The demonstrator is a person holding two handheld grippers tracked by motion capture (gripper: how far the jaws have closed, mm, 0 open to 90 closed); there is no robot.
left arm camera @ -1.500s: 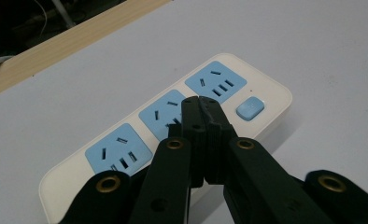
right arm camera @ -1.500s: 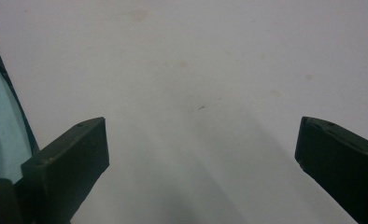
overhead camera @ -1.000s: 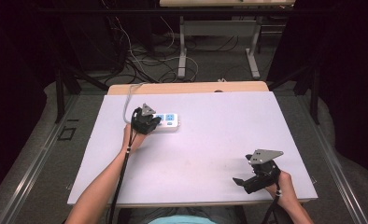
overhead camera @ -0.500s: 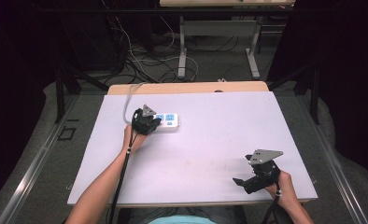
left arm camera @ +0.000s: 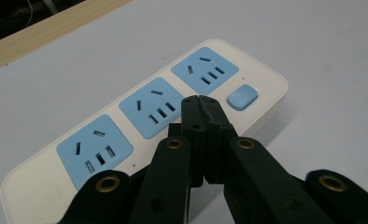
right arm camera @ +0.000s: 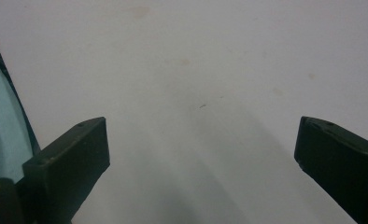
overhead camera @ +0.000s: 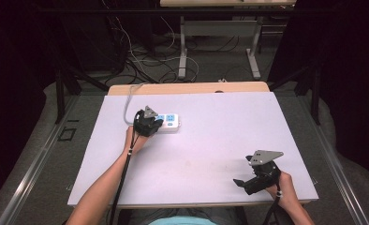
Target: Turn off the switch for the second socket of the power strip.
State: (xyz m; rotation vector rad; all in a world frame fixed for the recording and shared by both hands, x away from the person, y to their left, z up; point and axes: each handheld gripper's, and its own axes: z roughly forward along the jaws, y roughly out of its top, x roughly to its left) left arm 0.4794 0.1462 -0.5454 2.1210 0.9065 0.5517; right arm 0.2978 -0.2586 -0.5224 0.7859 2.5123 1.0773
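Observation:
A white power strip (overhead camera: 170, 123) (left arm camera: 173, 116) with three blue socket panels and a small blue button (left arm camera: 242, 97) lies on the white table, left of centre. My left gripper (overhead camera: 151, 125) (left arm camera: 201, 100) is shut, its two jaws pressed together with nothing between them, and its tips hover over the strip between the middle socket and the button. At the table's front right corner my right gripper (overhead camera: 242, 182) (right arm camera: 201, 149) stands open, jaws wide apart over bare table surface.
The strip's grey cable (overhead camera: 128, 101) runs off the table's far left edge. A wooden strip (overhead camera: 187, 88) borders the table's far side. Beyond it are desk legs and loose cables on the floor. The person's light blue shirt (right arm camera: 2, 126) shows at the right gripper view's left edge.

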